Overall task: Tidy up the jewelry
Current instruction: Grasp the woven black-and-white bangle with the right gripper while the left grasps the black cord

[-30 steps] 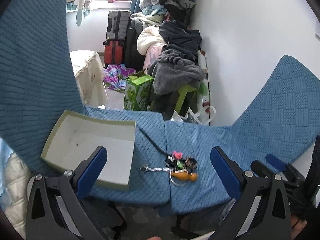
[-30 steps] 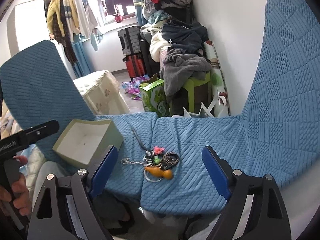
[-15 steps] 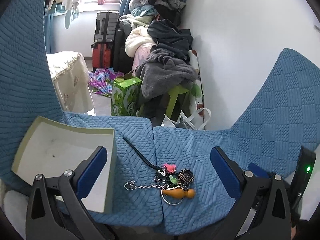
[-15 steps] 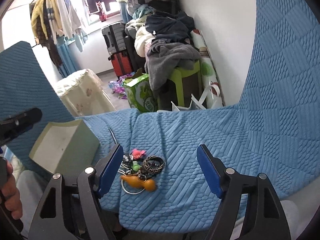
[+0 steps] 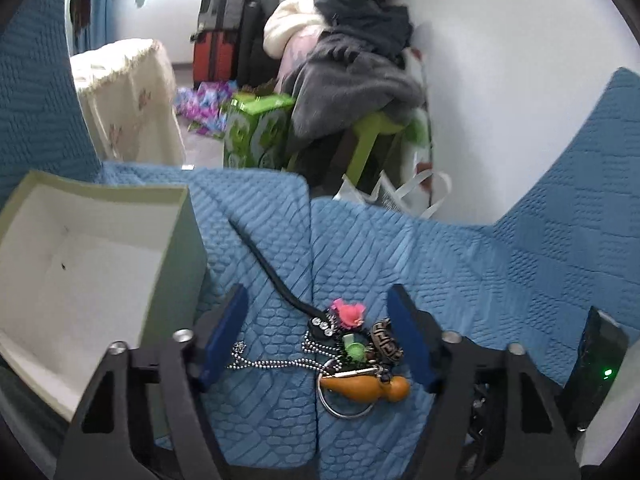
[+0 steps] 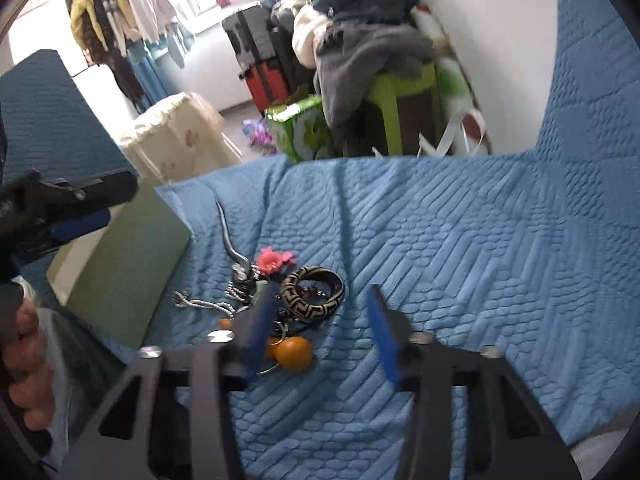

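L gripper [image 5: 318,338] stood wide open w/ nothing in it, fingers straddling the jewelry pile [image 5: 344,348] on the blue quilted cover [image 5: 460,280]. R gripper [image 6: 320,320] was also open & empty, its left finger over the pile's near edge, right finger above bare cover.

Pile lay near the cover's front edge, just beside the open box [image 5: 92,256], which sat to its left and looked empty apart from a small speck or two.

Handling, as a guess: all light stuff. The bead chain [image 5: 272,364] was limp & slippery, likely to slide out unless pinched where it bunches. The patterned bangle [image 6: 312,290] looked stiff, so best grabbed across its rim. The orange gourd charm [image 5: 366,388] was smooth & rounded, prob. slips; take it at the narrow waist or by the key ring [image 5: 344,408] it seemed hooked to. The pink flower piece [image 5: 348,312] looked soft. The black cord [image 5: 264,264] trailed away toward the back & could drag other bits along. Things were tangled, so lifting one may pull neighbours.

Count: 2 grippers, 1 box, 1 bangle, 1 gourd, 1 ring, 1 pink flower, 1 green bead [image 5: 355,350], 1 black cord, at least 1 bead chain; smaller bits under the heap couldn't be told apart.
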Demonstrator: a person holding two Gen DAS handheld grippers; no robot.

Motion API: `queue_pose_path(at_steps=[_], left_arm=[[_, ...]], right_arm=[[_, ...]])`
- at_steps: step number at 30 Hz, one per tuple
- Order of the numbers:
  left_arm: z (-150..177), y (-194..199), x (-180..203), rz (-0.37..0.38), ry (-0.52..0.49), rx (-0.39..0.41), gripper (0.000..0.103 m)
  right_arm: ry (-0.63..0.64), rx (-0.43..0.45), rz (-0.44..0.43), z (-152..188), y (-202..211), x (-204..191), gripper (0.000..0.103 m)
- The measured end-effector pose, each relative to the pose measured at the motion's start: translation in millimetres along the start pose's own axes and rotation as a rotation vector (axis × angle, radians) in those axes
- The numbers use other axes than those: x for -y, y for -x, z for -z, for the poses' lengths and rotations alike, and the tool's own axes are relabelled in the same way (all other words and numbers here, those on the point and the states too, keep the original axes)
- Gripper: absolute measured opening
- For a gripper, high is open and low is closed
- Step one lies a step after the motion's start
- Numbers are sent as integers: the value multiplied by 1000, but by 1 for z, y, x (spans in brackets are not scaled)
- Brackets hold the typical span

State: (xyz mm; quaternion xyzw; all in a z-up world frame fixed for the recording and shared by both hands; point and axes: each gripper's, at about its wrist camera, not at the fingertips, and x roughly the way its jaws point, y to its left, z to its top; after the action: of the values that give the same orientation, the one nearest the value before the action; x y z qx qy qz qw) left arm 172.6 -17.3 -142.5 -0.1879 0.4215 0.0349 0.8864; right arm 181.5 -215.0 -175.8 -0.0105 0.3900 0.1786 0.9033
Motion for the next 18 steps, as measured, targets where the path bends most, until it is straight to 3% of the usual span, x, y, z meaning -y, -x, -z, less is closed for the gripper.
queue_pose_path(at_steps=[2, 7, 14, 18], left_arm=[[1, -15, -2, -14, 14, -22, 65], [-2, -55, -15, -38, 50, -67, 49], [0, -86, -19, -70, 84, -122, 37], [-2, -97, -27, -83, 103, -143, 36]], right_arm=[[-4, -22, -11, -4, -12, 4, 25], [26, -74, -23, -9, -38, 2, 17], [31, -156, 2, -5, -61, 6, 15], [68, -163, 16, -3, -65, 3, 14]])
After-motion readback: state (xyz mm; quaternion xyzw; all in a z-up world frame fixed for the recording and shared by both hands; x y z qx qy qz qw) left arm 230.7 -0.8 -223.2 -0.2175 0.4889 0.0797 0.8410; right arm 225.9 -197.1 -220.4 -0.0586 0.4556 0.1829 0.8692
